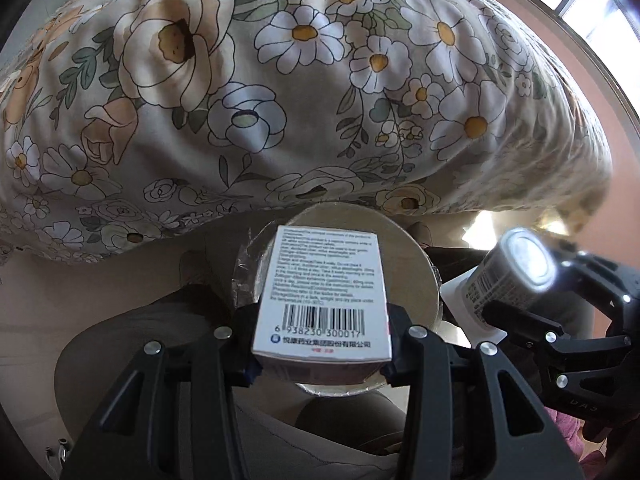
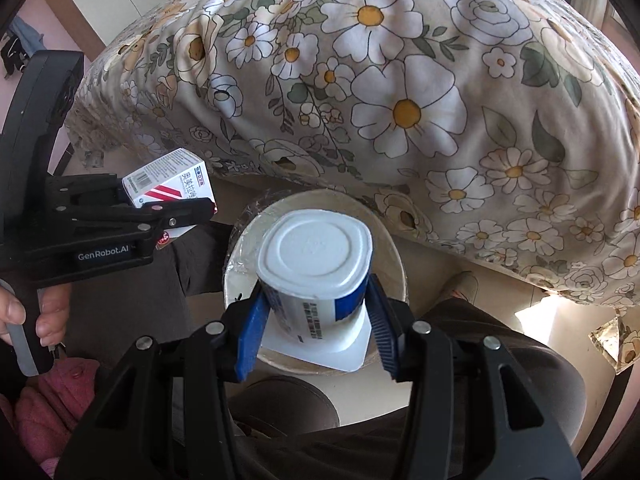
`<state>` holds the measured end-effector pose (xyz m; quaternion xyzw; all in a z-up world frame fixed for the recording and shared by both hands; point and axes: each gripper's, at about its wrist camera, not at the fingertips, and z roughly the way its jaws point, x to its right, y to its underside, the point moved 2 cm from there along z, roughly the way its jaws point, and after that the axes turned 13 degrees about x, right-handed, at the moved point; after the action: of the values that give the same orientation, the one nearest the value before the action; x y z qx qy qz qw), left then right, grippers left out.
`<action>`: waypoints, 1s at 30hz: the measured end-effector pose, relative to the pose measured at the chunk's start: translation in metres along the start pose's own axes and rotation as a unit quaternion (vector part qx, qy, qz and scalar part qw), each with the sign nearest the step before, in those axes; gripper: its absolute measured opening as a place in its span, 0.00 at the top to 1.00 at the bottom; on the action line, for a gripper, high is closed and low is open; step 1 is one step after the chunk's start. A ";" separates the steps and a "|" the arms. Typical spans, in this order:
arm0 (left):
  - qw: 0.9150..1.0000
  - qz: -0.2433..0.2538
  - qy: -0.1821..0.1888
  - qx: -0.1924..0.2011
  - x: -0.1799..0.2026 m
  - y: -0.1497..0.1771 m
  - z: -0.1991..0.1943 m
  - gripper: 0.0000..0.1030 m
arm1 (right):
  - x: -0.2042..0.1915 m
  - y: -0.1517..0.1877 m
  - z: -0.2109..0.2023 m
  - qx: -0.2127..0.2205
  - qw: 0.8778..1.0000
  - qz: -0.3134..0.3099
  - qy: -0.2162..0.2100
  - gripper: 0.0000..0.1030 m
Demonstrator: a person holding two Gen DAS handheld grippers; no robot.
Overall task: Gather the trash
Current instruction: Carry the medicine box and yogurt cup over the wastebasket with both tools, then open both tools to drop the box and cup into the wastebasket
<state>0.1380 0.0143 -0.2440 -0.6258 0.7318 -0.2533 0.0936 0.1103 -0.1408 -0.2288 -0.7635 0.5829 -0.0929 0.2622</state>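
The left claw (image 1: 322,350) grips a medicine box (image 1: 324,296) above the round paper bin (image 1: 416,280) beside the floral bed (image 1: 280,100); its barcode shows only in the left view. The right claw (image 2: 314,320) clamps an upturned yogurt cup (image 2: 316,264) over that bin, its blue label visible only in the right view.

Two black hand-held grippers

Silver screws stud the right gripper (image 2: 316,320); blue ribbed pads (image 2: 251,334) line it. "GenRobot.AI" is printed on the left gripper (image 2: 176,212). A pink sleeve (image 2: 48,396) is worn.

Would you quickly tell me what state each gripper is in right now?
Left gripper: closed on the white medicine box, above the round bin.
Right gripper: closed on the upside-down yogurt cup, above the same bin.
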 end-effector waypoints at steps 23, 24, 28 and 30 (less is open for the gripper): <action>0.985 -0.045 -0.006 -0.166 -0.012 0.041 0.149 0.56 | 0.037 0.058 0.173 -0.196 0.976 0.093 -0.001 0.52; 0.985 -0.046 -0.006 -0.167 -0.012 0.041 0.151 0.56 | 0.039 0.059 0.176 -0.197 0.976 0.096 -0.002 0.52; 0.983 -0.041 -0.008 -0.181 -0.010 0.044 0.163 0.56 | 0.043 0.063 0.189 -0.202 0.973 0.109 0.002 0.52; 0.979 -0.046 -0.006 -0.198 -0.009 0.049 0.173 0.56 | 0.043 0.065 0.192 -0.204 0.973 0.111 0.003 0.52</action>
<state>0.1759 -0.0168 -0.4169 -0.6661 0.7375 -0.1037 -0.0396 0.1550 -0.1374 -0.4311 -0.7311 0.6714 0.0552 0.1077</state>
